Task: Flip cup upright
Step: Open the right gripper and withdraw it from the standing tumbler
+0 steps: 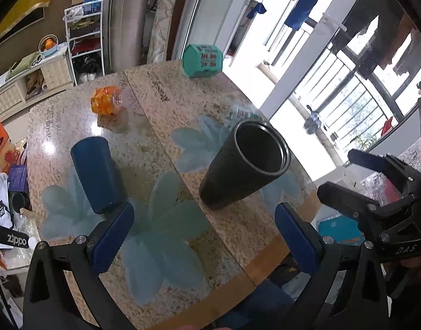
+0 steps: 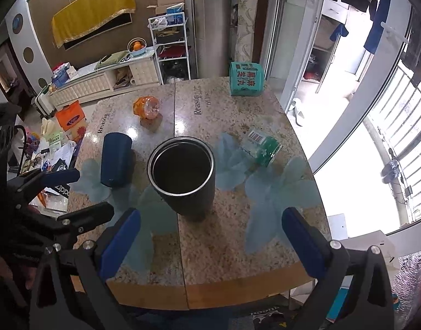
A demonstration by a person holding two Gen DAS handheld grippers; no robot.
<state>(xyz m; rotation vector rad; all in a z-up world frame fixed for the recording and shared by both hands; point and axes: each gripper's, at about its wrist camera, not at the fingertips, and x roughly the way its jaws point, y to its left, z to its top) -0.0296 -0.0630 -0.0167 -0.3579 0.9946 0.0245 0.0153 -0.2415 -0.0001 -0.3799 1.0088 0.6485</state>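
Observation:
A dark metal cup [image 1: 238,165] stands upright on the speckled table [image 1: 144,104], mouth up; it also shows in the right wrist view [image 2: 184,174]. A blue cup [image 1: 96,174] stands mouth down to its left, also in the right wrist view [image 2: 114,162]. My left gripper [image 1: 205,236] is open and empty, above the table just short of both cups. My right gripper [image 2: 210,239] is open and empty, in front of the dark cup. The right gripper [image 1: 345,176] also shows at the right edge of the left wrist view.
An orange plastic bottle [image 2: 146,107] lies at the far left of the table. A teal box [image 2: 246,79] stands at the far edge. A green-labelled bottle [image 2: 261,145] lies right of the dark cup. Cluttered floor [image 2: 53,143] lies left; balcony doors are to the right.

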